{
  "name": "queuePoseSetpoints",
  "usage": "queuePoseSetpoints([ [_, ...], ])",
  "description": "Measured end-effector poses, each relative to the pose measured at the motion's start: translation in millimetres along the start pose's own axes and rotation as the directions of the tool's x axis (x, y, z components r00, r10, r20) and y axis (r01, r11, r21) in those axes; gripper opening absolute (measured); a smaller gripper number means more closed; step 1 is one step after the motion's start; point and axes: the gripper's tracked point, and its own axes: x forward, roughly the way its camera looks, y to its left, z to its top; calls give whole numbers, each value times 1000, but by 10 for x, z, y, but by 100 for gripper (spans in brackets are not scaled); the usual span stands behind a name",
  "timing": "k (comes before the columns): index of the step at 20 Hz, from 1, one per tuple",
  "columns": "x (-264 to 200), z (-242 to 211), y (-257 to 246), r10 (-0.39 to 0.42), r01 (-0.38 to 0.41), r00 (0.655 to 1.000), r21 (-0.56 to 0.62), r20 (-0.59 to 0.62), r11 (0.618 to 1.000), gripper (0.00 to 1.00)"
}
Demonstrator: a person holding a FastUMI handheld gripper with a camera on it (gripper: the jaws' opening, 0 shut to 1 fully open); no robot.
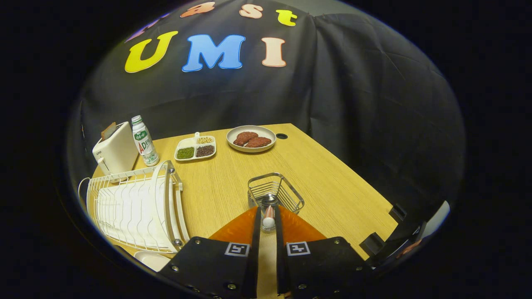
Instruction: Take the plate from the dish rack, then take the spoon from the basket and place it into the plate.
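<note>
My gripper (268,211) is nearly closed, and both fingers press on the spoon (268,221), a pale handle with a rounded white end standing up between them. Just ahead of the fingertips, close to them, stands the wire basket (286,195); I cannot tell whether the spoon's lower end is still inside it. The white wire dish rack (133,207) stands to the left of the fingers. A white plate (151,260) lies on the table in front of the rack, beside my left finger, and is partly hidden.
Far beyond the basket sit a round plate with two brown patties (251,138) and a divided tray of beans (195,148). A white toaster (115,153) and a bottle (144,141) stand behind the rack. The wooden table's edge (357,174) runs along the right.
</note>
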Motion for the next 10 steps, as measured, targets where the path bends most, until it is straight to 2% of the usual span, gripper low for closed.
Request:
queuePoseSetpoints([
  [2, 83, -3, 4, 13, -13, 1000, 6, -5, 1000, 18],
  [4, 70, 24, -32, 6, -6, 1000, -5, 1, 1000, 11],
  [6, 41, 44, -31, 3, -3, 1000, -10, 2, 1000, 10],
  [7, 18, 42, -51, -9, 9, 1000, -15, -3, 1000, 5],
  [10, -71, 70, -31, -7, 8, 1000, -14, 13, 1000, 1],
])
